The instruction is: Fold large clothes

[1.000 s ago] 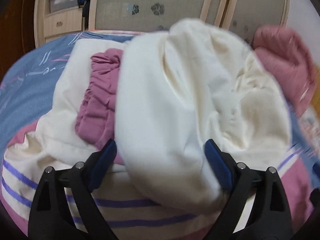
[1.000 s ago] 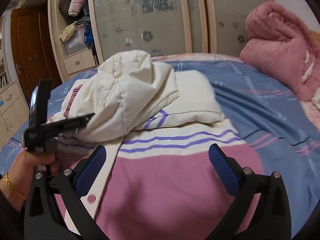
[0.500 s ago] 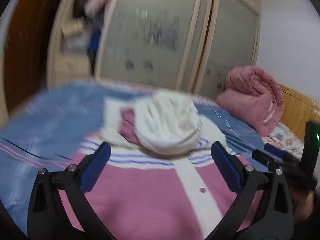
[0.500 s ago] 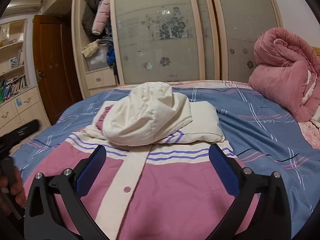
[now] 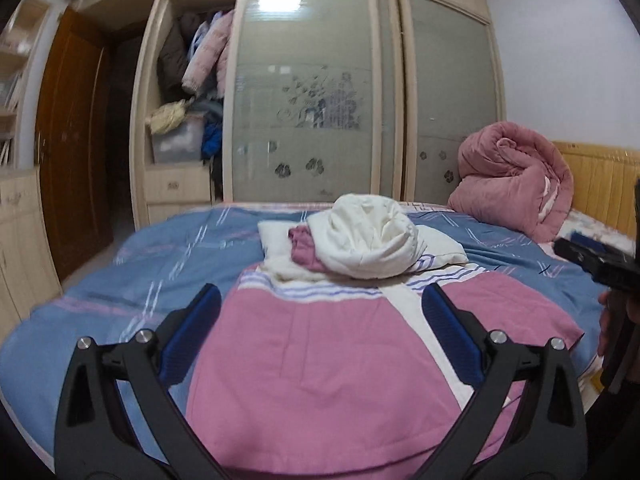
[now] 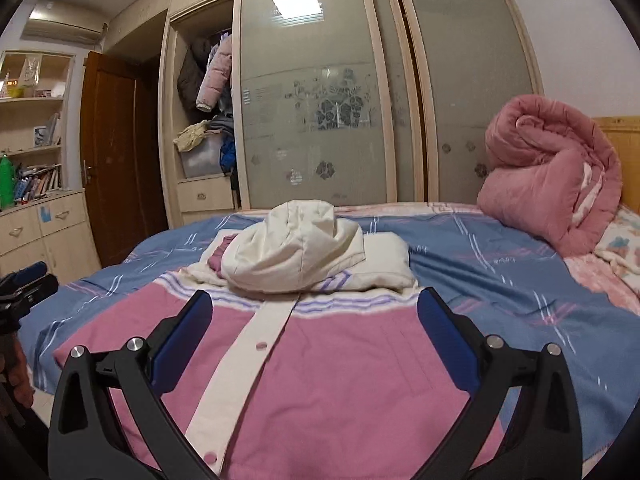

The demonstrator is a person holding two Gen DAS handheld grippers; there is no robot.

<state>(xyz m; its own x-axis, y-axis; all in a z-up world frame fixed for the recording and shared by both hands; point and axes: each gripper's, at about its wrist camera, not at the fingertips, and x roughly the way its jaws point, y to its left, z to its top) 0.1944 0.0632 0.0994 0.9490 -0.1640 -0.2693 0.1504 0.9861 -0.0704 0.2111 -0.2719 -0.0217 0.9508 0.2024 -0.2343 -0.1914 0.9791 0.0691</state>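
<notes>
One jacket (image 6: 328, 384) lies on one bed (image 6: 480, 264), with one hood (image 6: 296, 256) folded onto it and two snap buttons (image 6: 261, 346) showing on its placket. One rolled quilt (image 6: 548, 172) sits at the head of the bed. Two grippers are in view, the left (image 5: 320, 332) and the right (image 6: 314, 330), each with two blue pads (image 6: 182, 336), and the wardrobe (image 6: 380, 92) behind shows two frosted sliding doors and one open bay.
</notes>
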